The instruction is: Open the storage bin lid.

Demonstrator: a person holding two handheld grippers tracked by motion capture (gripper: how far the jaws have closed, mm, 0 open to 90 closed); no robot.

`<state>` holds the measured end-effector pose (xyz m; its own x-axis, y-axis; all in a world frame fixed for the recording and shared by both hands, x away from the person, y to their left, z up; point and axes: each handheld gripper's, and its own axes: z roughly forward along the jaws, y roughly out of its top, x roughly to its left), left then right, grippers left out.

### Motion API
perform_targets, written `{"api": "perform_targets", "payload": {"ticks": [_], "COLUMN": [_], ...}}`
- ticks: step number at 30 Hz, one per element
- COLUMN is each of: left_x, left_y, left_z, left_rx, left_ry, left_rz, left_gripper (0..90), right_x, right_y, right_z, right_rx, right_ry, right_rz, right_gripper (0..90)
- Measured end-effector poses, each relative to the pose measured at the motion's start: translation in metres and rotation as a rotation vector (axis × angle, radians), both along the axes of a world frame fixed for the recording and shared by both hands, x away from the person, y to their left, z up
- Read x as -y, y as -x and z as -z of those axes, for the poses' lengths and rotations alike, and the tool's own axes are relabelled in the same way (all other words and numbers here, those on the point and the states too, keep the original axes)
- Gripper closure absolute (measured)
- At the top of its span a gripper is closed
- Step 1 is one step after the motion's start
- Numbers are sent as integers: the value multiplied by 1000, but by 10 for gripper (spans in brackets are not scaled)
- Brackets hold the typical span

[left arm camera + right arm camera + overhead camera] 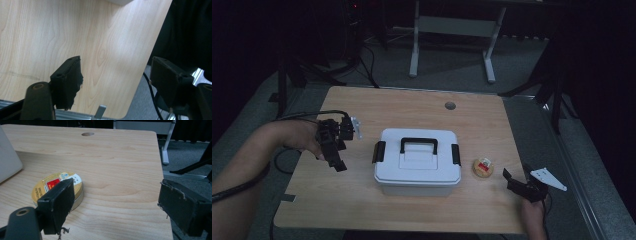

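Nothing is getting packed yet: the white latched storage box (pixel 417 161) is sitting closed at the counter's (pixel 422 107) centre, the round gold tin (pixel 58 188) is lying untouched at its 3 o'clock, and both the left gripper (pixel 335 151) and right gripper (pixel 112 205) are hanging wide and empty.

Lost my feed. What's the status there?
Left gripper open, empty, left of lidded white plastic box. Right gripper open beside round gold tin. Nothing between.

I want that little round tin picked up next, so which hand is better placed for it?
Right. The right gripper sits just beside the round tin, jaws open; the left gripper is beyond the white box.
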<state>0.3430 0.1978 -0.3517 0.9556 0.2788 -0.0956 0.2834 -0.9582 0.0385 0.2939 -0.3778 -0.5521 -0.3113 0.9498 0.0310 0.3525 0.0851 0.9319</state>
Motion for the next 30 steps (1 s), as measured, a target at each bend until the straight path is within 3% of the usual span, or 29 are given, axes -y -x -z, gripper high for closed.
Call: {"api": "perform_targets", "payload": {"ticks": [4, 8, 30], "left_x": [6, 13, 65], "left_y": [-2, -4, -23], "left_z": [-2, -6, -1], "left_rx": [1, 19, 21], "left_ry": [0, 40, 43], "left_rz": [-1, 4, 88], "left_gripper": [255, 255, 282], "right_x": [0, 0, 0], "right_y": [0, 0, 0], "right_z": [0, 0, 0], "right_rx": [0, 0, -4], "right_ry": [0, 0, -4], "right_rz": [0, -2, -14], "right_gripper": [133, 133, 134]}}
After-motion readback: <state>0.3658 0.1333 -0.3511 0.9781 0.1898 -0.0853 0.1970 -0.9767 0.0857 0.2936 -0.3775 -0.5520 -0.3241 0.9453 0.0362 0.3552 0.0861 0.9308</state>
